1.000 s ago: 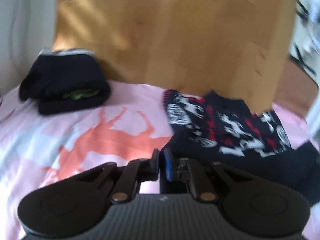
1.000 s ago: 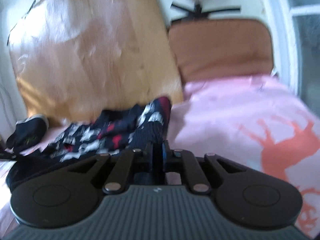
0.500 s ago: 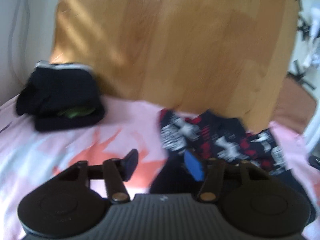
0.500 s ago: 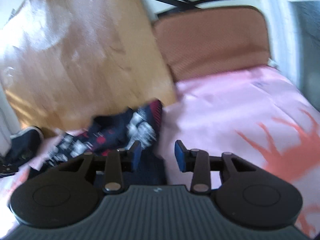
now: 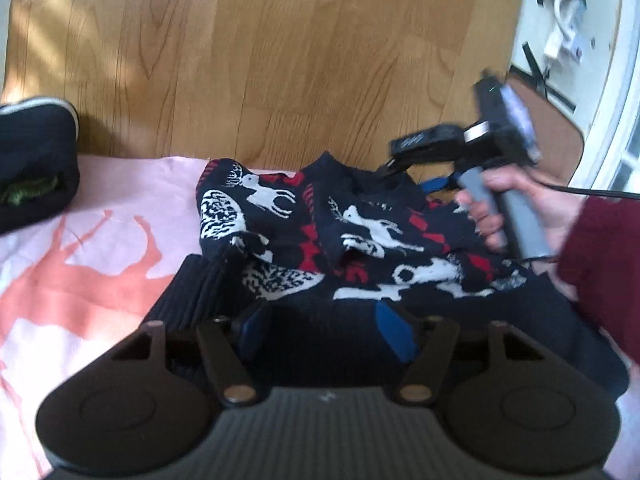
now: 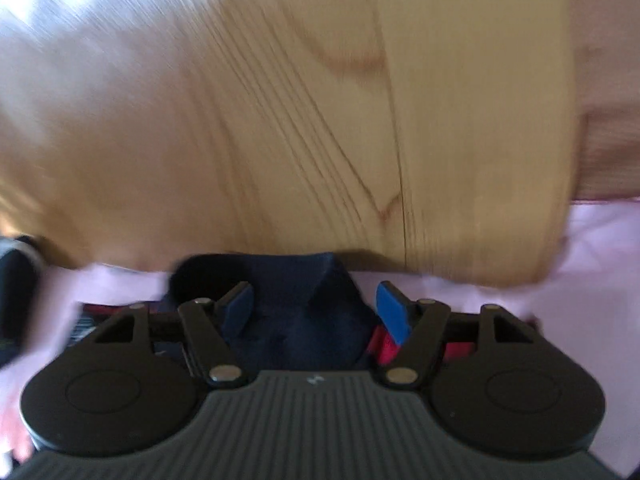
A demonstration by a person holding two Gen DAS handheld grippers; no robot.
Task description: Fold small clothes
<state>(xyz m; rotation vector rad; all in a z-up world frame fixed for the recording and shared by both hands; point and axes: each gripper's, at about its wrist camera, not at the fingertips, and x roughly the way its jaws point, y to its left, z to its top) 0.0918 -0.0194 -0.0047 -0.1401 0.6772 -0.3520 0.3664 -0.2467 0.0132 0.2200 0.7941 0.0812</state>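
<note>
A small navy sweater (image 5: 344, 240) with white reindeer and red marks lies crumpled on the pink bed sheet (image 5: 120, 192). My left gripper (image 5: 324, 330) is open and empty, low over the sweater's plain navy near edge. My right gripper (image 6: 316, 312) is open over the sweater's navy collar part (image 6: 304, 300) at its far edge. In the left wrist view the right gripper (image 5: 424, 176) is held by a hand in a dark red sleeve at the sweater's far right.
A folded dark garment pile (image 5: 36, 160) lies at the far left on the sheet. A wooden headboard (image 5: 280, 60) stands right behind the sweater. A brown cushion (image 5: 560, 128) is at the far right.
Both grippers have opened and let go of the sweater. The left gripper has moved right over the sweater. The right gripper has moved to the sweater's far edge by the headboard.
</note>
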